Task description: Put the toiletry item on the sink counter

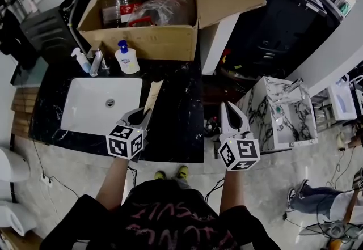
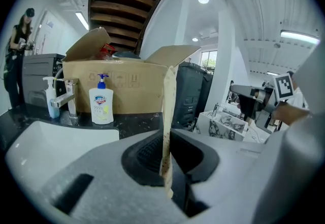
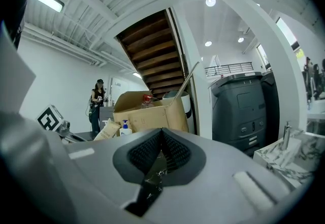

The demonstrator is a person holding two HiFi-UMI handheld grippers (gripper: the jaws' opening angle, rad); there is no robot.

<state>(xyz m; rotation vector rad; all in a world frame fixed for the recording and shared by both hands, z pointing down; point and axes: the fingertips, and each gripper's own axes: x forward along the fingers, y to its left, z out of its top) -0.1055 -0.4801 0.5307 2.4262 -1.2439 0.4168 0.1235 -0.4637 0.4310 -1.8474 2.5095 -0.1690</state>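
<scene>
A flat beige packet [image 1: 153, 93] stands on edge between the jaws of my left gripper [image 1: 143, 115], which is shut on its lower end. It hangs over the black marble counter [image 1: 176, 113], just right of the white sink basin [image 1: 85, 113]. In the left gripper view the packet [image 2: 169, 101] rises as a thin strip from my left gripper [image 2: 167, 141]. The right gripper view shows the packet [image 3: 108, 129] at the left. My right gripper [image 1: 232, 114] is shut on nothing, right of the counter's edge; its closed jaws fill the right gripper view [image 3: 161, 139].
An open cardboard box [image 1: 142, 39] holding bottles and a plastic bag sits at the counter's back. In front of it stand a white soap pump bottle [image 1: 126, 57], a small spray bottle [image 1: 81, 60] and the tap [image 1: 96, 63]. A marble-patterned unit [image 1: 278, 113] stands at the right.
</scene>
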